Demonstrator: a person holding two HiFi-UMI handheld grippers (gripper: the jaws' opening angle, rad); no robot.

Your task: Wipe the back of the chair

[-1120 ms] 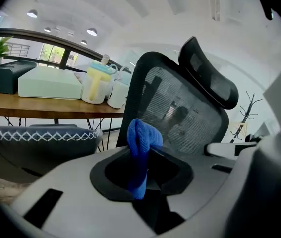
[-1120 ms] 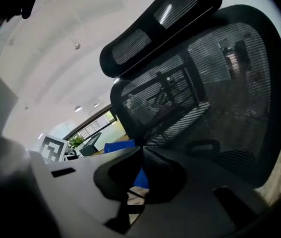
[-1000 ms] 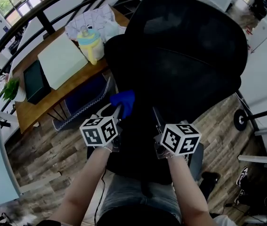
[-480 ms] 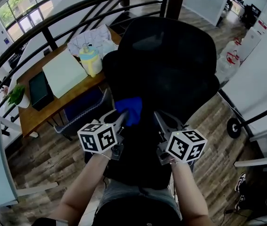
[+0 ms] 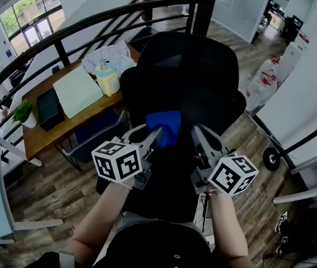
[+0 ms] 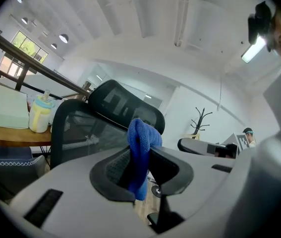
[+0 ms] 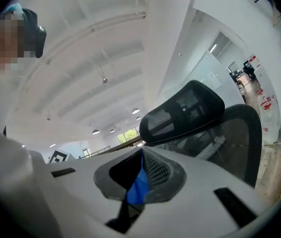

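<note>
- Head view puts the blue microfibre cloth [image 5: 165, 125] at the tip of the left gripper [image 5: 154, 135]. The tall black mesh back of the office chair [image 5: 194, 77] lies straight ahead of it and slightly to the right.
- Left gripper view shows us the jaws clamped on the cloth. One fold stands up above the pads and the rest hangs down between them.
- We judge the coming wipe turns on this: the back's long axis runs away from us, from the near edge under the grippers out to the curved black headrest [image 6: 125, 105]. A stroke would therefore travel forward along it.
- The left gripper is the nearer and the only working one. The right gripper [image 5: 198, 134] sits just beside the cloth, with its jaw tips drawn together and nothing gripped that we can make out.
- A blue sliver [image 7: 139, 187] shows low in the narrow gap behind the right gripper's tips. We cannot tell whether it is the cloth seen beyond or something else.
- Whether the cloth already touches the mesh is unclear. From above it overlaps the back, but from the left gripper the mesh seems to lie a little beyond it.
- The seat, the base and the lowest part of the back are hidden under the grippers, the forearms and our own body.
</note>
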